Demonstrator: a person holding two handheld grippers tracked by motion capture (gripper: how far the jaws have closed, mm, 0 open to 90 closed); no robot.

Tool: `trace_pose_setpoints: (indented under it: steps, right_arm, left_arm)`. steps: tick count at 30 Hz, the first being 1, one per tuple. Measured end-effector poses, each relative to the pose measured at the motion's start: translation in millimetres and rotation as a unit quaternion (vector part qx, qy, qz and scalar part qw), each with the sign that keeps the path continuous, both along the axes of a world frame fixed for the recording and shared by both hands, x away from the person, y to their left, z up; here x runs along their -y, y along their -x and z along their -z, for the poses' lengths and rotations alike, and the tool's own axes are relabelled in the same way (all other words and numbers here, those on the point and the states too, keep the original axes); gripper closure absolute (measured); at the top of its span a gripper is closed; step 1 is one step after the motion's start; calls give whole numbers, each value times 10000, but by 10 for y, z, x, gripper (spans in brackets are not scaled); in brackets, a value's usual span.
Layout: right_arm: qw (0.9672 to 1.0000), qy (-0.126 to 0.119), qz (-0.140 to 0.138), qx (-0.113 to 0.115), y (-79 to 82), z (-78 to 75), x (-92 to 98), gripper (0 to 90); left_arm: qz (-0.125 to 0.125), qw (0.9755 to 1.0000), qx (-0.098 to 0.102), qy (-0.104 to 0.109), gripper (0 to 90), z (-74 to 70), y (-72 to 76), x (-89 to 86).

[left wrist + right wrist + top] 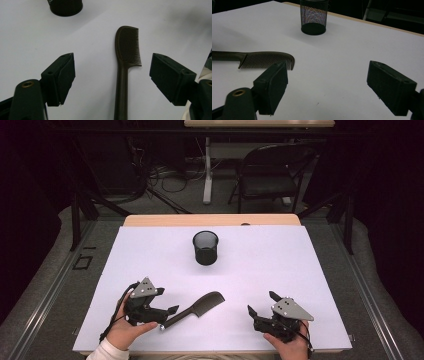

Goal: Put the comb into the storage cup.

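Observation:
A dark comb [196,308] lies flat on the white table sheet [260,265], its handle pointing toward my left gripper [170,316]. That gripper is open, and in the left gripper view the comb's handle [121,92] runs up between the two spread jaws, touched by neither. A black mesh cup [205,247] stands upright near the sheet's middle back; its base shows at the top of the left gripper view [65,7]. My right gripper [260,303] is open at the front right with nothing between its jaws; its view has the comb [262,59] at left and the cup [314,17] ahead.
The sheet covers a wooden table whose far edge [210,220] shows behind the cup. Beyond it stand a folding chair [270,175], a table leg [207,170] and cables on the floor. Open sheet lies between the two grippers and around the cup.

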State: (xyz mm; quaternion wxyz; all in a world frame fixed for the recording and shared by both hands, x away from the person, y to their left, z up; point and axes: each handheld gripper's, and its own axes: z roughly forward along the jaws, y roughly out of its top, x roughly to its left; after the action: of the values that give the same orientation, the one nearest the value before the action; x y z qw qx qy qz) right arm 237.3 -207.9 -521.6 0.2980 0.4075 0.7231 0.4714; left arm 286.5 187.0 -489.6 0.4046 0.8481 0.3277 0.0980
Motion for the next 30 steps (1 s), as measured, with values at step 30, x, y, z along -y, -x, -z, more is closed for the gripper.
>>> trace_pose_setpoints:
  steps: [30]
  right_arm:
    - [9998, 6, -210, -37, 7, 19, -63, 162]
  left_arm:
    - [119, 9990, -313, -300, 314, -90, -81, 137]
